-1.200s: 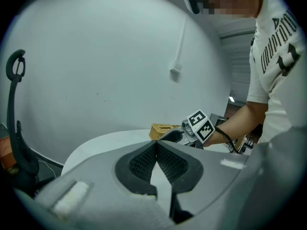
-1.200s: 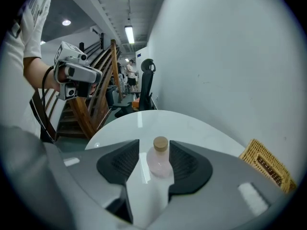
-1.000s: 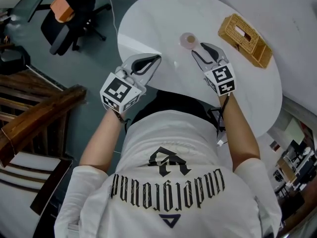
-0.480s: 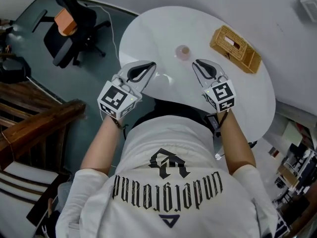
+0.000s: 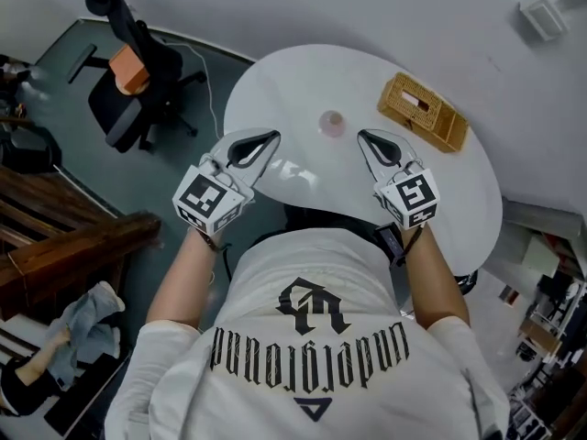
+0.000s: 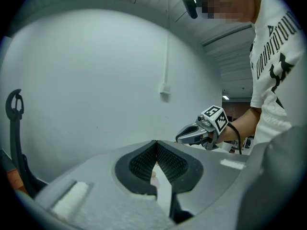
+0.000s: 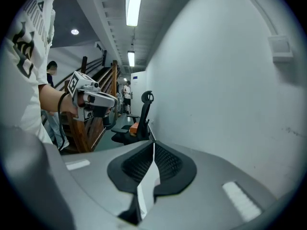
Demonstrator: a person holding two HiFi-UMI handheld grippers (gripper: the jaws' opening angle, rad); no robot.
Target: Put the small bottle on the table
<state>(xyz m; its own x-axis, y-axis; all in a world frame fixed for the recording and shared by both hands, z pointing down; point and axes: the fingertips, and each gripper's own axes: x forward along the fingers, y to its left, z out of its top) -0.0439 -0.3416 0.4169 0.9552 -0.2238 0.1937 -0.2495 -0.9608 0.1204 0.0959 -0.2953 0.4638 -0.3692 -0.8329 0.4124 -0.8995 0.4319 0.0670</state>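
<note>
White table point(image 5: 303, 90): round; small pink bottle point(image 5: 331, 122) upright, far-centre.
Wicker box point(image 5: 424, 113): right of bottle, apart.
Left gripper point(image 5: 272, 137): jaws pressed together, empty.
Right gripper point(image 5: 363, 136): jaws pressed together, empty.

Even indoor light, fisheye-warped edges

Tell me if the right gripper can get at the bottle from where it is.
Probably yes. The bottle stands alone on the table, just ahead of the right gripper, with bare tabletop between; the basket sits well aside. The jaws have just closed on nothing, so they must reopen first.
</note>
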